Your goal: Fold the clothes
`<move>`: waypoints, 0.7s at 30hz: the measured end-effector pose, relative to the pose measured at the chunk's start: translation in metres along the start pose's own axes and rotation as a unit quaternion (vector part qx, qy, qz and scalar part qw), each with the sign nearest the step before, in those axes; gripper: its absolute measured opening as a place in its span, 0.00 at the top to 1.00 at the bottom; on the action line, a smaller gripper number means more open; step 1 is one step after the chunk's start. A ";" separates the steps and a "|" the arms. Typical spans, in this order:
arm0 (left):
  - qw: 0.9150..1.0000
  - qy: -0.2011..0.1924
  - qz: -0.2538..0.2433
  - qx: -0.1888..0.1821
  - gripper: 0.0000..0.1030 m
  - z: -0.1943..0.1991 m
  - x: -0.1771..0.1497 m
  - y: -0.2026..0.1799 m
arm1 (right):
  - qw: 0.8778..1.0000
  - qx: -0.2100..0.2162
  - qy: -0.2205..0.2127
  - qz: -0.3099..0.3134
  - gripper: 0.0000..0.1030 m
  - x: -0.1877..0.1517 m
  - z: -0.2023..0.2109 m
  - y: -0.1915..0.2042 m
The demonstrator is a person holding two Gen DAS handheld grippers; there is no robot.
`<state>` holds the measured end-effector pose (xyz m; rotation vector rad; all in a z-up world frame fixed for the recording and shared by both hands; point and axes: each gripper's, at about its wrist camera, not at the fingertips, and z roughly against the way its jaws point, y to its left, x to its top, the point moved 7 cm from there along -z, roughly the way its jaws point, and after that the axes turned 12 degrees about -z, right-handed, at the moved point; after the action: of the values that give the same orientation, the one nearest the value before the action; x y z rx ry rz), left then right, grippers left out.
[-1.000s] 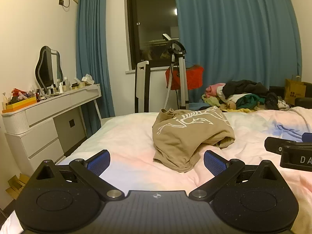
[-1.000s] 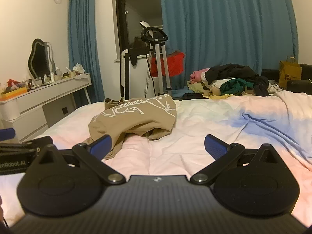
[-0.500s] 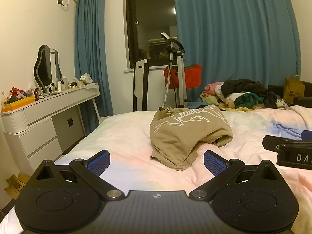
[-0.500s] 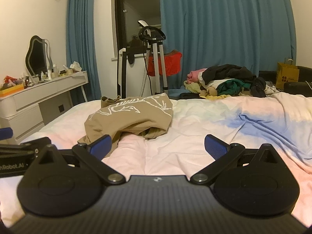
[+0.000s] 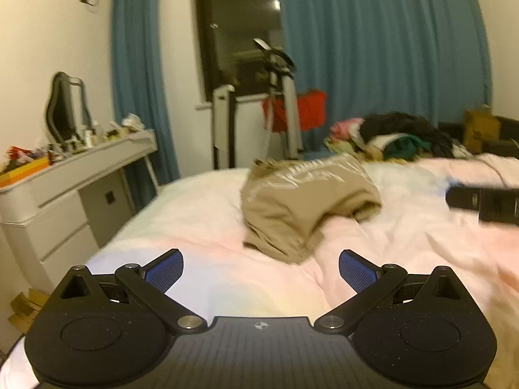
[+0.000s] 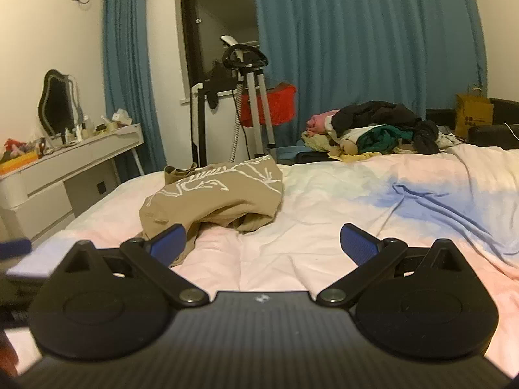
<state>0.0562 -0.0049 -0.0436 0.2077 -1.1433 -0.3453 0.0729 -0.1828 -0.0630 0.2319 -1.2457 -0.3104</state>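
A crumpled tan garment with a white skeleton print lies in a heap on the bed; it also shows in the right wrist view. My left gripper is open and empty, just short of the garment's near edge. My right gripper is open and empty, with its left finger in front of the garment's near edge. The right gripper's body shows at the right edge of the left wrist view.
A pile of mixed clothes lies at the far side of the bed. A white dresser with a mirror and clutter stands on the left. A garment steamer stand and blue curtains are behind the bed.
Both grippers have dropped lower and the view has shifted; the garment now sits a little higher in both views. Both stay open. The garment has not moved.
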 end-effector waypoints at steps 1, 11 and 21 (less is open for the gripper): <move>1.000 0.005 -0.009 -0.009 0.01 -0.005 -0.002 -0.003 | 1.000 -0.002 -0.001 -0.004 0.00 0.001 0.002 -0.001; 0.993 0.043 -0.083 -0.069 0.17 -0.113 0.007 -0.046 | 0.999 -0.008 -0.007 -0.045 0.00 0.013 -0.001 -0.021; 0.987 0.039 -0.148 -0.044 0.94 -0.197 0.016 -0.069 | 0.996 -0.032 0.034 -0.077 0.00 -0.014 -0.064 -0.058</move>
<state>0.2315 -0.0777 -0.1327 0.3118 -1.0182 -0.6440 0.1242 -0.2318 -0.1147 0.2821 -1.1500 -0.4715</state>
